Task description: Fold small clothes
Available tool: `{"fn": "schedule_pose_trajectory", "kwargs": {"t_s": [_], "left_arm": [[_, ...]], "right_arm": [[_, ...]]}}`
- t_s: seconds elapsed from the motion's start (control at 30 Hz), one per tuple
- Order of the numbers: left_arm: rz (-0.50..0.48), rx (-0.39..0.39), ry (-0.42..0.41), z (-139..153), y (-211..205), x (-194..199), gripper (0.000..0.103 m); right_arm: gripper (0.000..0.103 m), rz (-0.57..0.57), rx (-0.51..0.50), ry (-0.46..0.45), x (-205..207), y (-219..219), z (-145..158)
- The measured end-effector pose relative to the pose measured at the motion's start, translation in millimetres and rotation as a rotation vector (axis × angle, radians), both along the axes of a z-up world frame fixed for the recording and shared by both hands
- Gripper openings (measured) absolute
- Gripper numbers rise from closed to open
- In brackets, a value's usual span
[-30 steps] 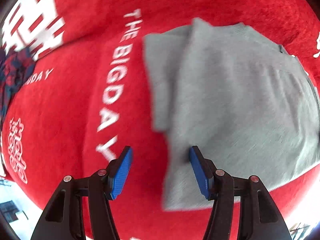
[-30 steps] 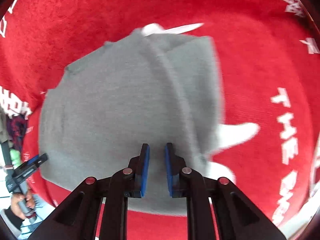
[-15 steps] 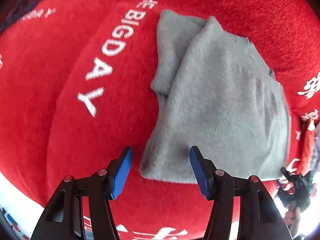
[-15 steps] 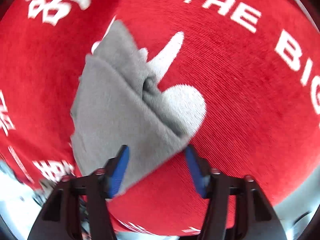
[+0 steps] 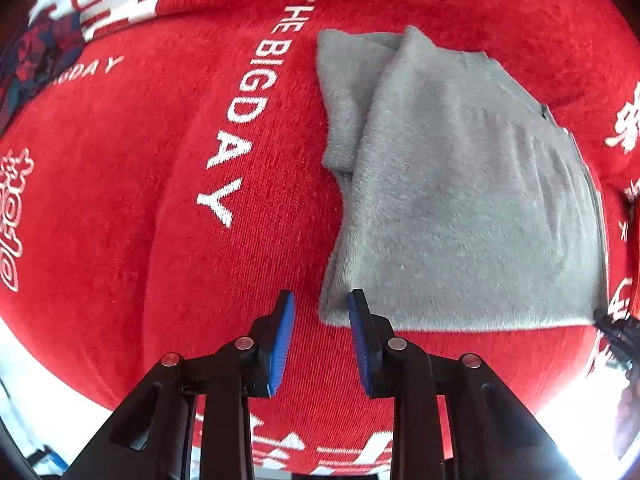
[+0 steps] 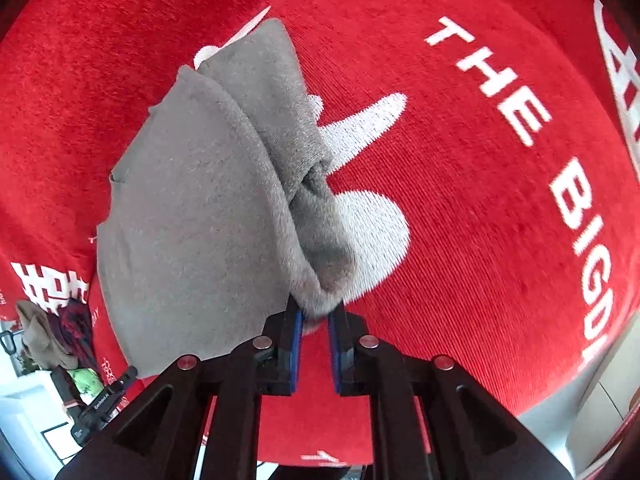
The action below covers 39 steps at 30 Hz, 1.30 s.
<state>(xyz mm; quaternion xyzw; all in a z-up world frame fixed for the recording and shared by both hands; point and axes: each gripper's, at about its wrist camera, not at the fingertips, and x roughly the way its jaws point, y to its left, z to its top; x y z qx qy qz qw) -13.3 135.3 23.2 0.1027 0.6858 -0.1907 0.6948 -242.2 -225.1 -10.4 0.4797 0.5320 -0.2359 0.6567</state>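
- The grey fleece garment (image 5: 460, 184) lies partly folded on the red plush cloth (image 5: 140, 200) printed with white lettering; one narrower flap shows along its left edge in the left wrist view.
- The left gripper (image 5: 320, 320) points straight down at the garment's near left corner. Its jaws are closing, with the corner just reaching into the gap; the blue pads do not yet press on the fabric.
- The right gripper (image 6: 314, 320) is tilted steeply down at the opposite end, jaws closing on a bunched corner of the garment (image 6: 200, 208), which sits between the pad tips. It looks clamped there, though the contact is partly hidden by the fleece itself.
- Judged step: taking hold of two corners ahead of the next fold. The next move calls for the left jaws to finish pinching all layers of their corner, then both hands to lift and carry that edge over together.
- Hard to make out: how many layers each gripper catches, and the garment's type, since sleeves or legs are tucked under.
- A dark patterned cloth (image 5: 36, 56) is cut off at the rim, and a second gripper's tip (image 6: 104, 396) shows blurred at the left edge.
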Motion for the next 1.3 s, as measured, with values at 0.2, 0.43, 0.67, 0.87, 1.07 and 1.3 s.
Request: {"fn": "schedule_pose_trajectory", "kwargs": {"t_s": [0.2, 0.43, 0.67, 0.87, 1.07, 1.3], "left_arm": [[-0.052, -0.011, -0.012, 32, -13, -11, 0.03], [-0.06, -0.061, -0.07, 90, -9, -24, 0.102], [-0.037, -0.106, -0.14, 146, -6, -46, 0.102], [0.101, -0.123, -0.215, 193, -6, -81, 0.102], [0.214, -0.134, -0.245, 223, -9, -116, 0.102], [0.247, -0.12, -0.417, 271, -4, -148, 0.102]], "right_arm": [[0.014, 0.098, -0.034, 0.017, 14, 16, 39], [0.018, 0.195, -0.064, 0.003, 42, 54, 92], [0.087, 0.37, -0.15, -0.024, 84, 91, 138], [0.09, 0.582, -0.156, -0.055, 117, 109, 158], [0.09, 0.668, -0.155, -0.02, 116, 108, 179], [0.09, 0.684, -0.142, 0.046, 119, 106, 183]]}}
